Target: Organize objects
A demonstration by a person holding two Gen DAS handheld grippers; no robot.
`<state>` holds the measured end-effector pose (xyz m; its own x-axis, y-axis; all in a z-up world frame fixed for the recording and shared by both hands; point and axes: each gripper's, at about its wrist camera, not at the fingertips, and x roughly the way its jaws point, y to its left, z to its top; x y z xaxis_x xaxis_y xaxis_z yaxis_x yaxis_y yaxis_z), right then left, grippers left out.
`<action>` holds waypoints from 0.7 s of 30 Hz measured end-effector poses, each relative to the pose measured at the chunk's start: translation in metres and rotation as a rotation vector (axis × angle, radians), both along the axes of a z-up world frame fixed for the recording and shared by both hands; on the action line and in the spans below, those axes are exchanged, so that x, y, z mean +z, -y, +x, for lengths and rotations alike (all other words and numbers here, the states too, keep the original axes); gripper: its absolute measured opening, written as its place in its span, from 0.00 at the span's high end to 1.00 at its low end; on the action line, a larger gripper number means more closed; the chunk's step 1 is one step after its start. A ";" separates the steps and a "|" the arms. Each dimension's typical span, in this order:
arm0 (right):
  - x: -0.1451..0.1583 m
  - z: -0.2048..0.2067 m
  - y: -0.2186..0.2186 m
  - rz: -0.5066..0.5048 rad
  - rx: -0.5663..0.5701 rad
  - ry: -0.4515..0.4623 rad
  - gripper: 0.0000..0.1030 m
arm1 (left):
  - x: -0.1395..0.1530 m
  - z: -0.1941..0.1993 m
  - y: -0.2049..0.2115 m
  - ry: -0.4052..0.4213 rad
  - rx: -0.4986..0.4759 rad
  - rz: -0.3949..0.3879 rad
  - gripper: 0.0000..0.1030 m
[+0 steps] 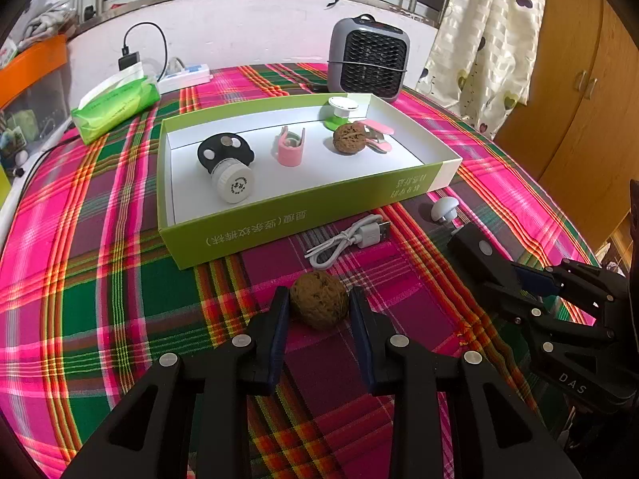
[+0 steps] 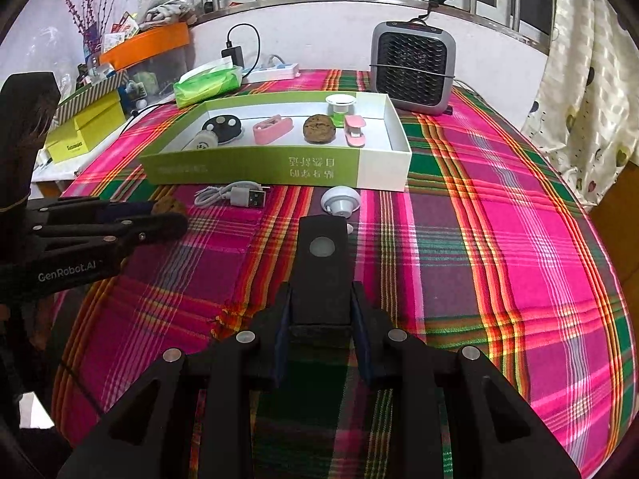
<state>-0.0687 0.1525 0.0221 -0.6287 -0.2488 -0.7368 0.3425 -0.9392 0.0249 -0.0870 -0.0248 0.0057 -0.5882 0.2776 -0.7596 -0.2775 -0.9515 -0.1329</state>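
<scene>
So I'm sitting with the left tongs (image 1: 319,299) spread apart around the loose walnut (image 1: 318,298) on the plaid table (image 1: 120,279). One pad is on each side of it, and I can't tell if either is actually touching yet. I'm lining up that way because the shell is round and would probably roll if I only nudged one side.

The right tongs (image 2: 319,319) are clamped on a flat black block (image 2: 322,275) with a silver dot, which I'm holding just short of the white mushroom-shaped knob (image 2: 340,200). I'm guessing it's headed for the box next.

The green box (image 1: 279,223) is already holding a second walnut (image 1: 350,139), a pink clip (image 1: 290,145), a black disc piece (image 1: 223,151) leaning on a white cap (image 1: 233,183), a green-and-white spool (image 1: 341,113) and a pink stapler-ish thing (image 1: 377,135). The USB cable (image 1: 351,239) is lying outside, just in front of the box wall.
</scene>
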 end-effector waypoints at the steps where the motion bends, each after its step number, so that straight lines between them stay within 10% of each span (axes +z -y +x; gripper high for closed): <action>1: 0.000 0.000 0.000 0.000 0.000 0.000 0.72 | 0.000 0.000 0.000 -0.001 0.000 0.000 0.73; 21: 0.002 -0.017 0.006 -0.036 -0.004 0.027 0.70 | 0.000 0.001 0.000 -0.003 0.001 0.007 0.73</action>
